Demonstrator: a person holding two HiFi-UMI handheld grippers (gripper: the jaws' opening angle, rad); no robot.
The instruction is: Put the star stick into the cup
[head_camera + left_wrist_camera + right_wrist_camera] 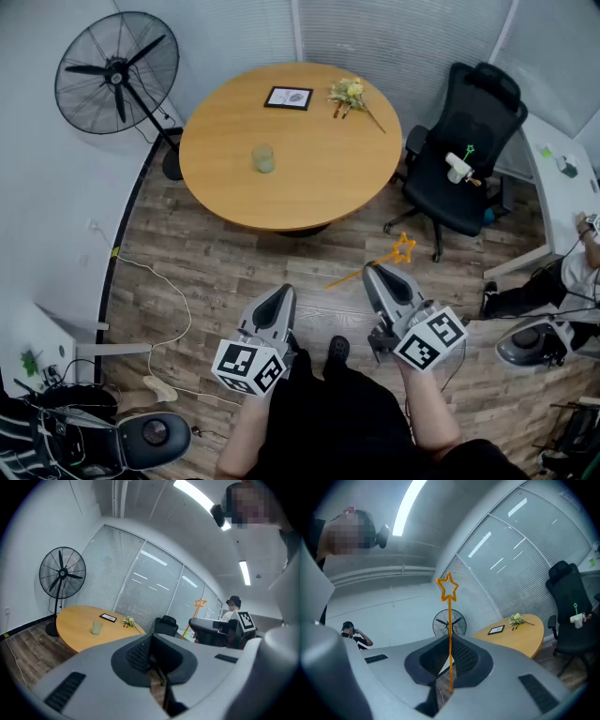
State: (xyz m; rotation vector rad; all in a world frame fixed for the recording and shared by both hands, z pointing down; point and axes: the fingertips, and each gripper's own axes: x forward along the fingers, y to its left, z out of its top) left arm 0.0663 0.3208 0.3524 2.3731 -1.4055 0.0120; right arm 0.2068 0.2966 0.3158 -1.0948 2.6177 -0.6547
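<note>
Two grippers sit low in the head view, side by side over the wooden floor (202, 281). The right gripper (450, 663) is clamped on the star stick (449, 634), which stands up between its dark pads with the orange star at 12 o'clock. In the head view the stick crosses that gripper's tip at a slant, with its star toward 2 o'clock and its plain end toward 8 o'clock. It is held in the air above the floor, short of the worktop's near edge.

At 9 o'clock of it, the left gripper (152, 662) holds nothing. Its jaws seem drawn together, though a thin slit of floor shows between them, so full contact is hard to confirm.

Beyond both, at 12 o'clock, stands the round wooden worktop (323, 178). The cup (263, 158), pale green and upright, stands left of the worktop's middle, well apart from the stick. A framed picture (289, 97) lies by the far edge, and a small bunch of flowers (349, 94) lies just beside it at 3 o'clock.

A standing fan (117, 72) is at 10 o'clock of the worktop by the wall. A black office chair (464, 122) is at 3 o'clock, with a small white item on its seat. A seated person (567, 277) shows at the right edge.
</note>
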